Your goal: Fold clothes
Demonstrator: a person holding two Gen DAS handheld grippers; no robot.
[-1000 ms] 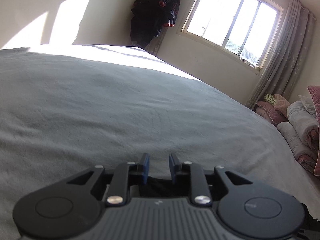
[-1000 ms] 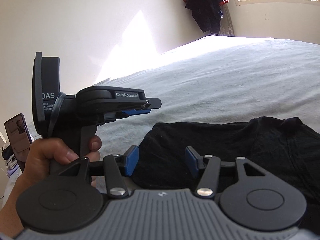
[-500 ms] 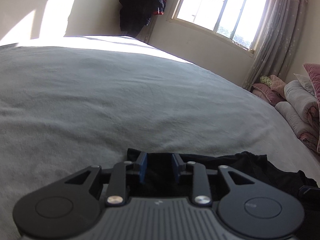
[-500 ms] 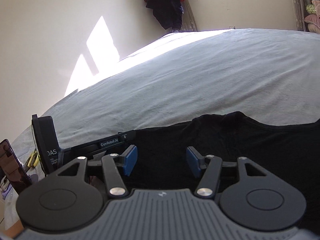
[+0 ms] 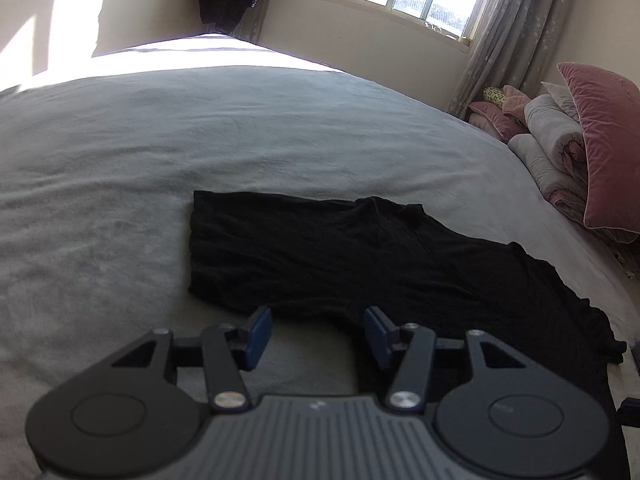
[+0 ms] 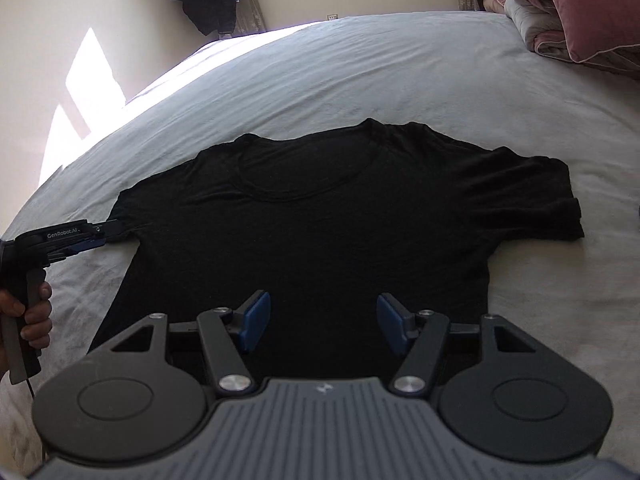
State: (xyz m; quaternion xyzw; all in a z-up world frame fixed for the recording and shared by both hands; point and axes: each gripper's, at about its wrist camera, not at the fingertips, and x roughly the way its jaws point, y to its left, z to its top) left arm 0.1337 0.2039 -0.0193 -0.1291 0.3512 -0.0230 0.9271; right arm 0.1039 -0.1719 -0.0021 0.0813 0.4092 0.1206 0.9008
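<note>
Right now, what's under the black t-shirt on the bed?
The black t-shirt lies flat on the grey bedsheet, which shows all around it. Anything between shirt and sheet is covered and cannot be seen.

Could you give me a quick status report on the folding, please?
Left tool and right tool both opening, nothing gripped. Black T-shirt spread flat on bed. Nothing in the way.
</note>
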